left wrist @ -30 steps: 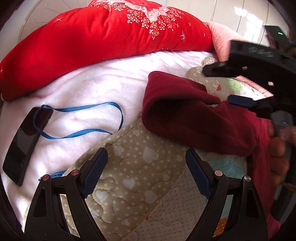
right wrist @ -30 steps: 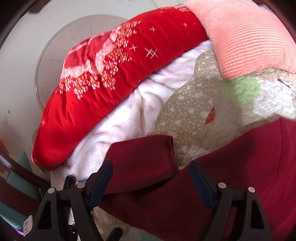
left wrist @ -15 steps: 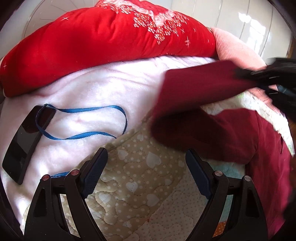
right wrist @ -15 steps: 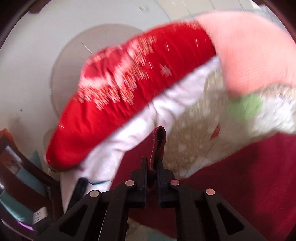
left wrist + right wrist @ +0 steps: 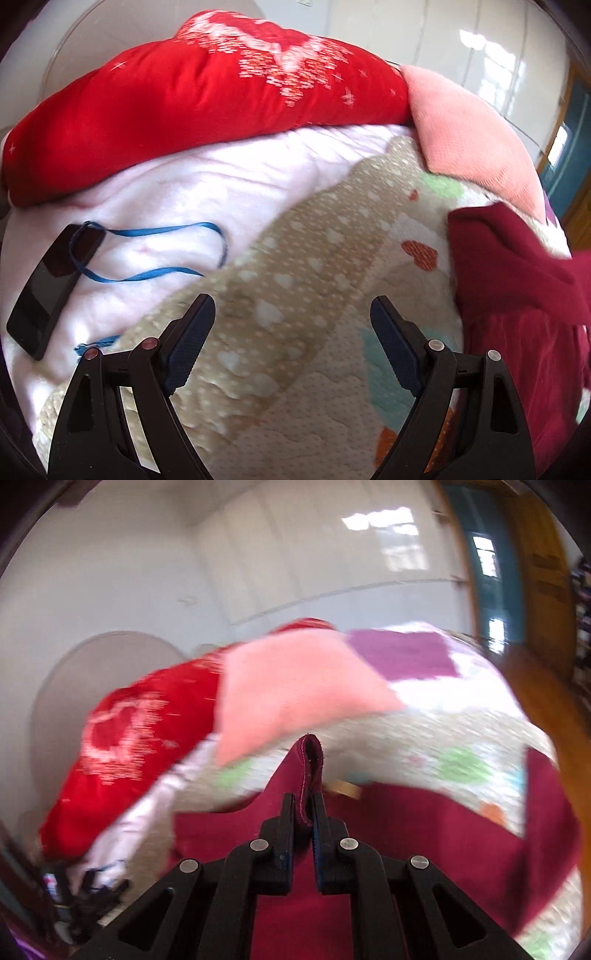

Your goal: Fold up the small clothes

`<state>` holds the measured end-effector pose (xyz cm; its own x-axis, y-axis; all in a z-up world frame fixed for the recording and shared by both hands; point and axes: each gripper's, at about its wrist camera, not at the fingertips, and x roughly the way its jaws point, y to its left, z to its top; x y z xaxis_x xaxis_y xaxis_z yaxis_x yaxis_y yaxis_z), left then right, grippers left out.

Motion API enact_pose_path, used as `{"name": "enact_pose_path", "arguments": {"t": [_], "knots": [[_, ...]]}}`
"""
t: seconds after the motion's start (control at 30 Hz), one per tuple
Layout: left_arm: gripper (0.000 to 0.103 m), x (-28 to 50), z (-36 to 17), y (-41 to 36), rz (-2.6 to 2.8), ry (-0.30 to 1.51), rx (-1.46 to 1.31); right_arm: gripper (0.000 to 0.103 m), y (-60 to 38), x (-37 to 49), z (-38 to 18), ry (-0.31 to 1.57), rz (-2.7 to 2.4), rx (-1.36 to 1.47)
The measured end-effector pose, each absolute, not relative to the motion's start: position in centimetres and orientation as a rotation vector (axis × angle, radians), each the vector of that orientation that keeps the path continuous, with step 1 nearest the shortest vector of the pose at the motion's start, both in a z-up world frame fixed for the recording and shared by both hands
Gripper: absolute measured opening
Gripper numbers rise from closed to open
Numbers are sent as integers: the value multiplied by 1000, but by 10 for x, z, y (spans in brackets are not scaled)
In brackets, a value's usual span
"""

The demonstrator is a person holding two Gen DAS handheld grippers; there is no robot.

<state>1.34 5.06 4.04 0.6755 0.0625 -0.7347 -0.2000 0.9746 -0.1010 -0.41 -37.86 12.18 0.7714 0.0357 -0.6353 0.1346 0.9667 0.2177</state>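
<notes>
One maroon garment (image 5: 424, 834) | right tongs (image 5: 303, 808) clamping cuff | left tongs (image 5: 291, 325) spread

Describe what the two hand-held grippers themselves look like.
Both look alike. The left hand-held gripper has matte black, angular plastic arms with triangular cut-outs, small round pivot pins, reddish or silver, and dark blue textured pads lining its fingers. The right hand-held gripper has the same black frame, silver pins and blue pads. No cables, markings or sleeves show.
</notes>
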Motion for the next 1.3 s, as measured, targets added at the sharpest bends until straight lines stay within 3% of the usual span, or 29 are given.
{"name": "enact_pose_path", "arguments": {"t": [0.2,0.27,0.33,0.4,0.53,0.83,0.87,0.9,0.93,0.97,1.3], "knots": [[86,5,49,18,57,776,-118,8,-432,-8,31,998,-203,275],[86,2,51,6,15,773,-91,14,-434,-17,29,1009,-208,285],[86,2,52,-6,-20,770,-59,40,-428,-28,52,918,-232,253],[86,6,51,-18,-33,776,-33,53,-412,-27,81,834,-177,240],[86,22,50,-33,-75,815,-54,54,-352,11,100,819,106,226],[86,50,26,-46,-93,886,15,54,-217,142,43,902,361,6],[86,52,24,-43,-91,891,2,53,-209,150,33,923,347,-49],[86,53,23,-41,-87,894,-8,37,-202,157,26,945,334,-100],[86,54,21,-39,-82,898,-19,9,-203,161,23,956,324,-135],[86,55,19,-38,-81,905,-25,4,-202,163,24,948,316,-155],[86,58,9,-44,-55,921,-10,5,-217,173,23,890,224,-54]]}}
